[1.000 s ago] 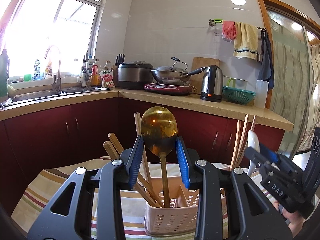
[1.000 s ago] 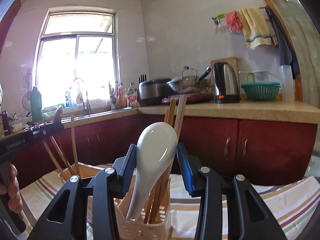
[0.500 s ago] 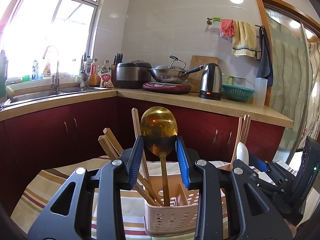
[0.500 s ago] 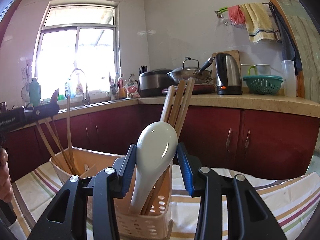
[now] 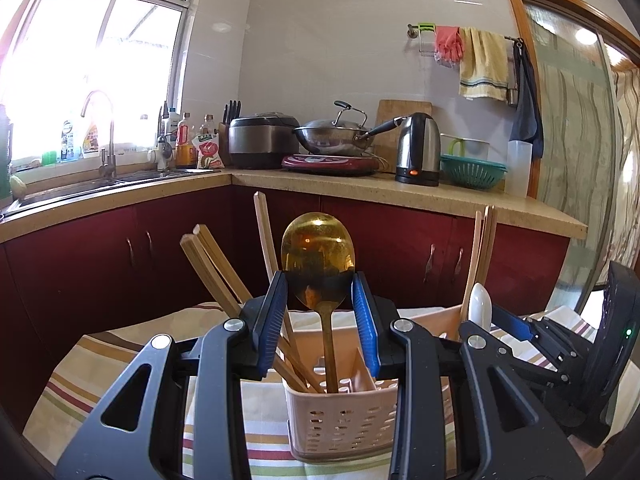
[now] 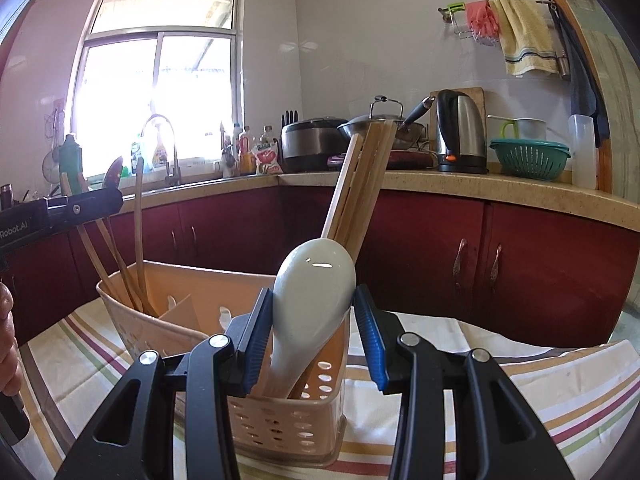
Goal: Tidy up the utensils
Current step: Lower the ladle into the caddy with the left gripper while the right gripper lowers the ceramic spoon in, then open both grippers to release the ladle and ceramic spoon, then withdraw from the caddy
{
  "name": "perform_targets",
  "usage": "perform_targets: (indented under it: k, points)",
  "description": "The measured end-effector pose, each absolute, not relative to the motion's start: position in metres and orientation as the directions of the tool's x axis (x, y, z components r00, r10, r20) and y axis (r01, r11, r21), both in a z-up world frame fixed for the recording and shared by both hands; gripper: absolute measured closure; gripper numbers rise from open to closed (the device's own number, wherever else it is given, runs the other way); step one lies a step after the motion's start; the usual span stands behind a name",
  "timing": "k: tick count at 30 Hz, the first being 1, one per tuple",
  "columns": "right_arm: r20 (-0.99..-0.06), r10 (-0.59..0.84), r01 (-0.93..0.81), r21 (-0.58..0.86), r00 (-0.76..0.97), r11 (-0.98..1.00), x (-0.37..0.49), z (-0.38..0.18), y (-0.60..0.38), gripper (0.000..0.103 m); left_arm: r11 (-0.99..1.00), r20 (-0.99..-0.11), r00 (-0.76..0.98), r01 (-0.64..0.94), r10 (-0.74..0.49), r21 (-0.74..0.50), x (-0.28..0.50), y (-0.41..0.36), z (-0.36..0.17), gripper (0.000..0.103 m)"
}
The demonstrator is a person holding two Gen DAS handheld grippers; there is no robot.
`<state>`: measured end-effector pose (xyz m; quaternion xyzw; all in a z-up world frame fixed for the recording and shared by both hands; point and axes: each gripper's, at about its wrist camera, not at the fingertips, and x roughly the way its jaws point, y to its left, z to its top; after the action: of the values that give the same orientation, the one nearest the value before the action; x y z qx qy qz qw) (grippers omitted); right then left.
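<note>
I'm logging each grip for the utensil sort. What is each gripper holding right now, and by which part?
The left gripper clamps the gold spoon by its bowl; the right gripper clamps the white spoon by its bowl. Both handles reach down into the pink caddy.

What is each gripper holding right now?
Left gripper: closed on the gold spoon.
Right gripper: closed on the white spoon.

Hand-held gripper (image 6: 314,330) clamping white spoon (image 6: 312,300), handle down in beige caddy (image 6: 280,420)

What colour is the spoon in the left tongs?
Gold spoon, shiny; the left wrist view shows it best.
</note>
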<state>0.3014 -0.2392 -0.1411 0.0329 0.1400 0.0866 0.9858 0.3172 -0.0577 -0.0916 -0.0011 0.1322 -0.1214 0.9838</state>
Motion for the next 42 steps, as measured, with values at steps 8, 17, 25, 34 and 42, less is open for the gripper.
perform_targets:
  k: [8, 17, 25, 34, 42]
  points:
    - [-0.316, 0.186, -0.163, 0.099, 0.93, 0.982, 0.303, -0.149, -0.24, 0.061, 0.971, -0.28, 0.93, 0.239, -0.238, -0.03, 0.317, -0.061, -0.098, 0.07]
    - [-0.33, 0.193, -0.173, 0.09, 0.924, 0.981, 0.302, -0.15, -0.238, 0.06, 0.971, -0.32, 0.917, 0.228, -0.238, -0.069, 0.32, -0.054, -0.109, 0.07]
    - [-0.331, 0.195, -0.168, 0.108, 0.923, 0.98, 0.301, -0.148, -0.242, 0.057, 0.972, -0.323, 0.918, 0.227, -0.231, -0.051, 0.318, -0.055, -0.112, 0.07]
    - [-0.325, 0.194, -0.165, 0.116, 0.926, 0.979, 0.29, -0.142, -0.245, 0.049, 0.968, -0.315, 0.917, 0.247, -0.244, -0.032, 0.31, -0.058, -0.112, 0.055]
    - [-0.339, 0.177, -0.135, 0.145, 0.924, 0.98, 0.272, -0.134, -0.251, 0.048, 0.967, -0.32, 0.914, 0.251, -0.251, -0.042, 0.301, -0.056, -0.109, 0.045]
